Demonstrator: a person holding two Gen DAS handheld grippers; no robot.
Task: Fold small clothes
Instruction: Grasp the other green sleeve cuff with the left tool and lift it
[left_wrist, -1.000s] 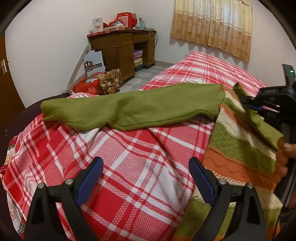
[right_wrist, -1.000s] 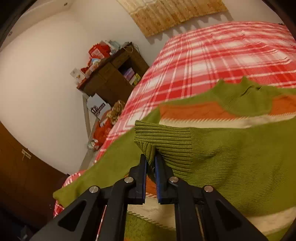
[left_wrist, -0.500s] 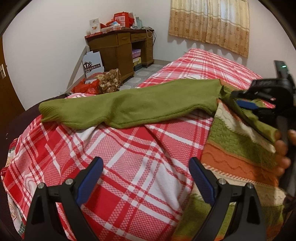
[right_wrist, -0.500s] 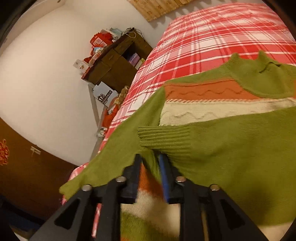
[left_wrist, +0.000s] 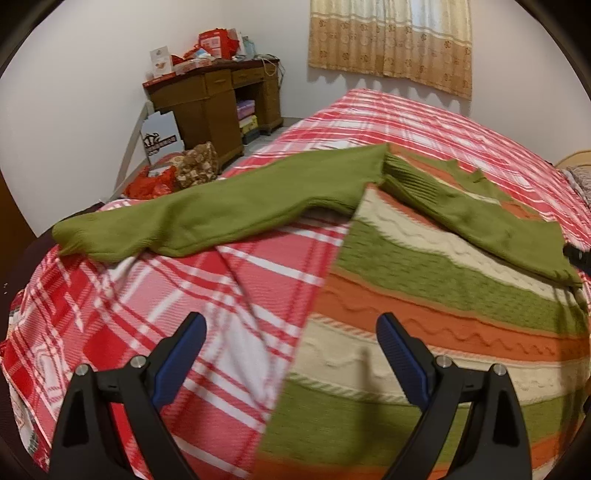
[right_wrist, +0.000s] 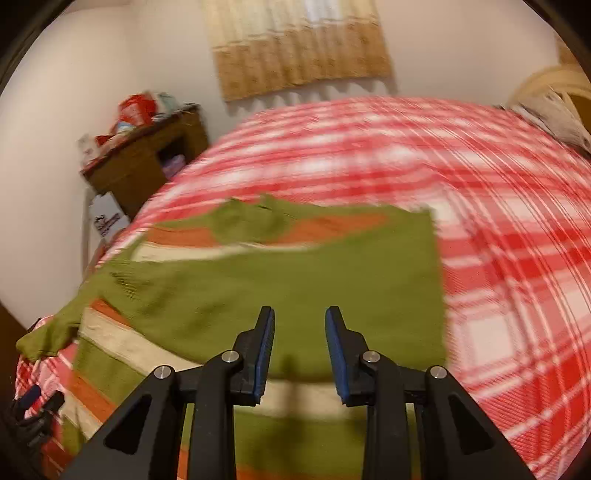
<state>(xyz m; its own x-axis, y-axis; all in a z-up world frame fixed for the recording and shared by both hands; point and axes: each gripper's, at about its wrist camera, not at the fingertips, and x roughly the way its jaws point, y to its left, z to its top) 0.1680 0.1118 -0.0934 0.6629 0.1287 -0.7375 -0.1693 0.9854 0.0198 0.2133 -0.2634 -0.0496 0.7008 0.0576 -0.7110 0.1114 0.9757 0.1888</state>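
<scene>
Sweater (left_wrist: 424, 280) flat on bed (left_wrist: 229, 295), one sleeve (left_wrist: 476, 218) folded across; your left gripper (left_wrist: 291, 350) and right gripper (right_wrist: 300, 350) both spread, holding nothing.

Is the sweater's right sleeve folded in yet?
Yes. The right sleeve lies across the sweater; the left sleeve is spread out.

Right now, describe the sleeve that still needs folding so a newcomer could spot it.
Start at the plaid bed, then the striped sweater lying on it. The unfolded sleeve stretches off its left shoulder onto bare plaid, toward the desk. The other sleeve lies across the stripes.
</scene>
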